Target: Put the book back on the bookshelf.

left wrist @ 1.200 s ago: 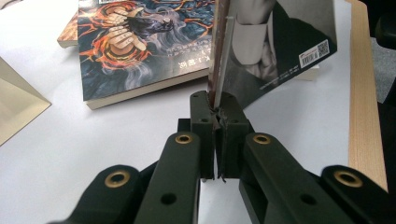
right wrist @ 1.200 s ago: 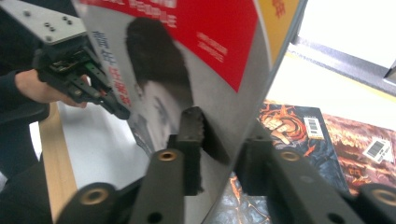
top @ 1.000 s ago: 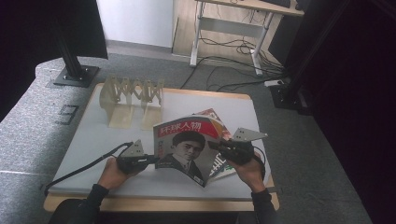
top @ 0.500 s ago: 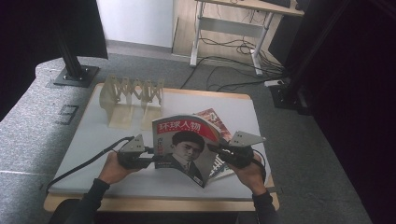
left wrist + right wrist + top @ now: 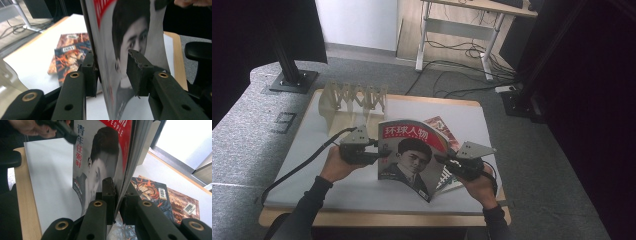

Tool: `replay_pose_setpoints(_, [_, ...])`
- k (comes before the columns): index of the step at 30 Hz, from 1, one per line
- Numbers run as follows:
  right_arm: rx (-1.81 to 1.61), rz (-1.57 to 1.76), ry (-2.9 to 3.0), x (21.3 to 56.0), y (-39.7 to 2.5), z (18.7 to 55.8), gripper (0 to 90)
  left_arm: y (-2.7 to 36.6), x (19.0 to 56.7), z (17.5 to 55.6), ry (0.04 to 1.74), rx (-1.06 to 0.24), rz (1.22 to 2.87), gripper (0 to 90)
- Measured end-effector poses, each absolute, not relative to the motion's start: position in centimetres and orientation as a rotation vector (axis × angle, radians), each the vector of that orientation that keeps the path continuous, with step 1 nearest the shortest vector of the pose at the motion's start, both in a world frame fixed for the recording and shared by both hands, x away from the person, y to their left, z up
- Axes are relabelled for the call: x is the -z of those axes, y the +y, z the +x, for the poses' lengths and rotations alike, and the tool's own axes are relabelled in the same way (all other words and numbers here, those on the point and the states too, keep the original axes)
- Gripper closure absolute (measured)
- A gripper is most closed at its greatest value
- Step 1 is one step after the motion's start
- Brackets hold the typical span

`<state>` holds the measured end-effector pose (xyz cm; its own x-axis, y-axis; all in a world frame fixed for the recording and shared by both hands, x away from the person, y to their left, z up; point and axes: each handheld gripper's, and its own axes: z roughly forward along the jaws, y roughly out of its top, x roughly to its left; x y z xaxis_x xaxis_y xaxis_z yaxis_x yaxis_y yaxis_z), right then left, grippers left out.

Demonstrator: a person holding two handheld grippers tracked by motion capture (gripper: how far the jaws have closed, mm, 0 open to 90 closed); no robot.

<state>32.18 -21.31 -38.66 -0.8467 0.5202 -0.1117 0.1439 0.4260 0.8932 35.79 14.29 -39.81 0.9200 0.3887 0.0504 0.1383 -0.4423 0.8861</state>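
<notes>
The magazine (image 5: 412,152) with the portrait cover is held up off the worktop (image 5: 362,190), roughly upright, above the middle of the near half, with its lower corner drooping toward the near edge. The right gripper (image 5: 443,159) has its fingers (image 5: 109,195) pinched tight on the page edge. The left gripper (image 5: 384,151) straddles the spine side, but in the left gripper view one finger (image 5: 136,72) stands off the cover with a gap, so that side looks loose, not clamped.

The main risk is that the magazine hangs from one firm grip alone. If the left fingers do not close before the hands move, the floppy pages may swing, twist or slide out, and the thin paper could crease or tear at the right pinch. The sagging corner may also catch the other magazines (image 5: 447,172) lying flat toward the right edge and drag them. The wooden rack (image 5: 354,97) at the far left corner is well apart.
</notes>
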Motion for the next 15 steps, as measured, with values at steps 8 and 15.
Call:
replay_pose_setpoints(8, [-1.382,0.56,2.313,38.5,-21.2,32.2,81.0,13.8,36.9,36.6,0.354,-0.328,2.009,61.3])
replay_pose_setpoints(15, [-1.386,0.562,2.316,38.5,-21.2,32.3,80.6,13.4,35.5,37.5,0.379,-0.31,1.998,61.8])
